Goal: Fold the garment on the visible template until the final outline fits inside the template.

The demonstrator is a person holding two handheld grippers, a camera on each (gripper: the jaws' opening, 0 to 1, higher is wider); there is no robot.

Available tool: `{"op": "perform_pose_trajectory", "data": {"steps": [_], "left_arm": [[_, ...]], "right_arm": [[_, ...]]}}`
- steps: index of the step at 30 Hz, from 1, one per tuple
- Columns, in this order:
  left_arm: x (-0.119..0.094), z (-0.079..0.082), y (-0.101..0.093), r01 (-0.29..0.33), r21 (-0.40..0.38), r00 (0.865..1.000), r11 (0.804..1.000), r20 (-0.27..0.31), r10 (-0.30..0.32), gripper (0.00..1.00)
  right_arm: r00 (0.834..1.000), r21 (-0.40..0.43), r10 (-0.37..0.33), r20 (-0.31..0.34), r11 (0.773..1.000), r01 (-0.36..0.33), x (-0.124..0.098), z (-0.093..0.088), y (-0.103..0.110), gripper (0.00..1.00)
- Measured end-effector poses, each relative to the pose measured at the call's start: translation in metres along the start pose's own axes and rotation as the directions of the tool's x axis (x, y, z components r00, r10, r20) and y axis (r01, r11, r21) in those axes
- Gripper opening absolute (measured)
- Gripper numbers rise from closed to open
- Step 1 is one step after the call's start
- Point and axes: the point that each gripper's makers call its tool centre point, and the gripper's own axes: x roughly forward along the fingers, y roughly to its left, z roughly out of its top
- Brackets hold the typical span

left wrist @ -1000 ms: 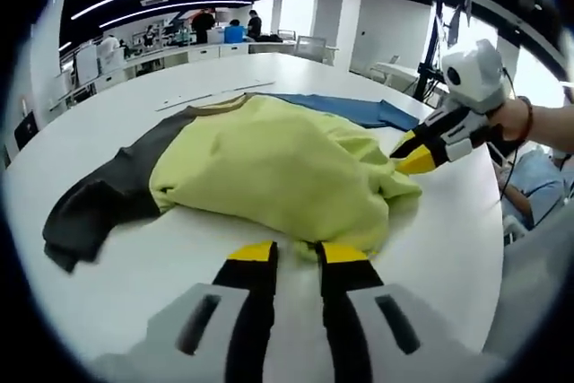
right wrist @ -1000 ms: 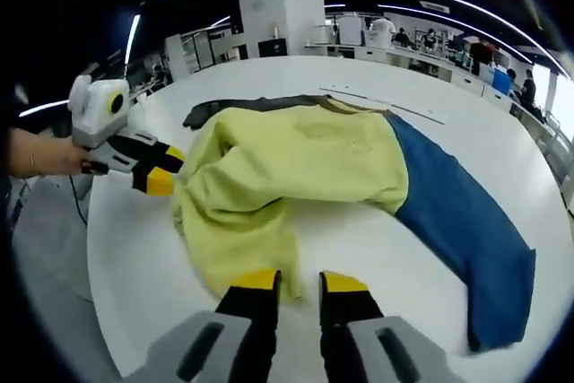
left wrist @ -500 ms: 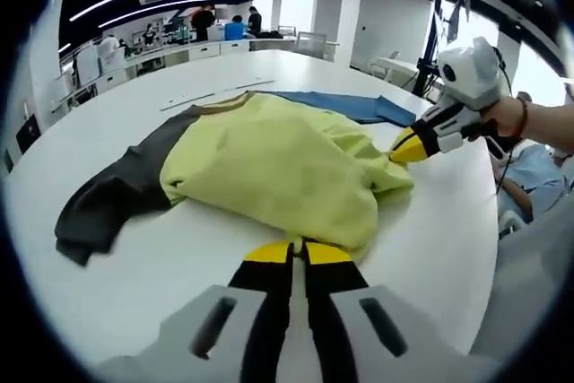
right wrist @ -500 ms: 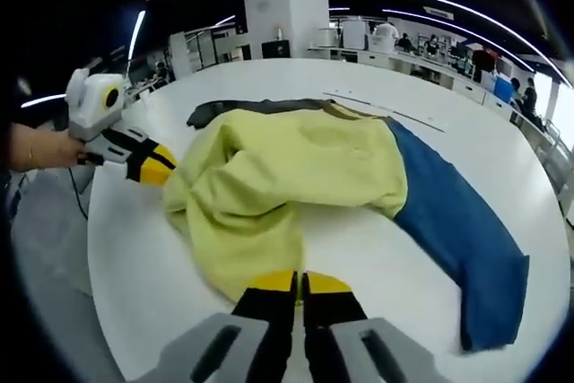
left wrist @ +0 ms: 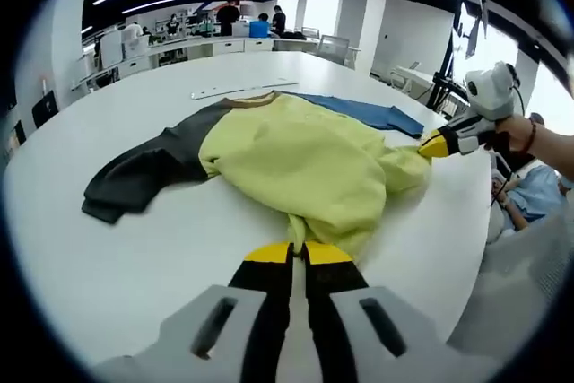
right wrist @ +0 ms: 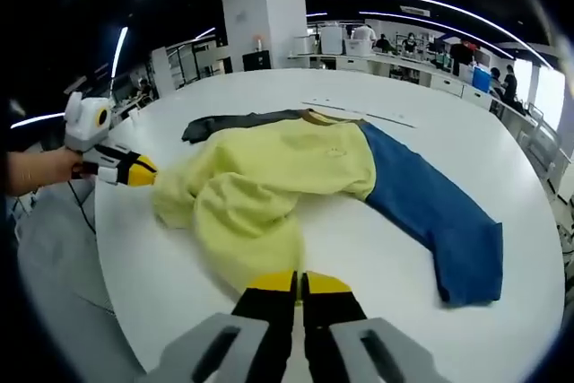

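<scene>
A garment lies spread on the white table (left wrist: 108,266): yellow-green body (left wrist: 296,154), dark grey sleeve (left wrist: 143,177), blue sleeve (left wrist: 359,112). My left gripper (left wrist: 289,253) is shut on the near hem of the yellow body. The right gripper (left wrist: 438,144) enters from the right, shut on another corner of that hem. In the right gripper view the yellow body (right wrist: 269,186) lies with the blue sleeve (right wrist: 430,213) to its right and the grey sleeve (right wrist: 233,123) behind. My right gripper (right wrist: 299,282) pinches the hem there, and the left gripper (right wrist: 136,170) holds the far-left corner.
A thin pale strip (left wrist: 242,90) lies on the table beyond the collar. The round table edge (right wrist: 134,311) runs close beside both grippers. A white pillar (right wrist: 265,15), desks and several people stand far behind. A person's hand (left wrist: 529,136) holds the right gripper.
Both grippers went from open to shut on the yellow hem, then drew back with it. The hem is now pulled out toward the table edge and the two corners are farther apart.
</scene>
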Motion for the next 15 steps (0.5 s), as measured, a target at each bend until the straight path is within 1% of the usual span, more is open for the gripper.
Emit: {"op": "perform_pose_trajectory", "data": {"steps": [3, 5, 7, 9, 15], "left_arm": [[-0.005, -0.004, 0.004, -0.012, -0.029, 1.000, 0.999, 0.005, 0.012, 0.01], [-0.009, -0.006, 0.005, -0.014, -0.063, 1.000, 0.998, 0.008, 0.015, 0.01], [-0.013, -0.007, 0.007, -0.020, -0.077, 1.000, 0.997, 0.013, 0.021, 0.01], [-0.017, -0.009, 0.008, -0.025, -0.088, 1.000, 0.996, 0.015, 0.027, 0.01], [-0.029, -0.009, 0.012, -0.037, -0.112, 0.999, 0.993, 0.026, 0.041, 0.01]], "right_arm": [[1.000, 0.026, -0.011, 0.006, 1.000, 0.011, -0.009, -0.005, -0.001, 0.00], [1.000, 0.050, -0.014, 0.014, 0.999, 0.013, -0.014, -0.007, -0.001, 0.00], [1.000, 0.094, -0.012, 0.026, 0.996, 0.010, -0.018, -0.009, 0.001, 0.00], [0.999, 0.121, -0.010, 0.036, 0.993, 0.005, -0.021, -0.011, 0.004, 0.00], [0.999, 0.143, -0.026, 0.044, 0.990, 0.019, -0.033, -0.018, 0.009, 0.00]]}}
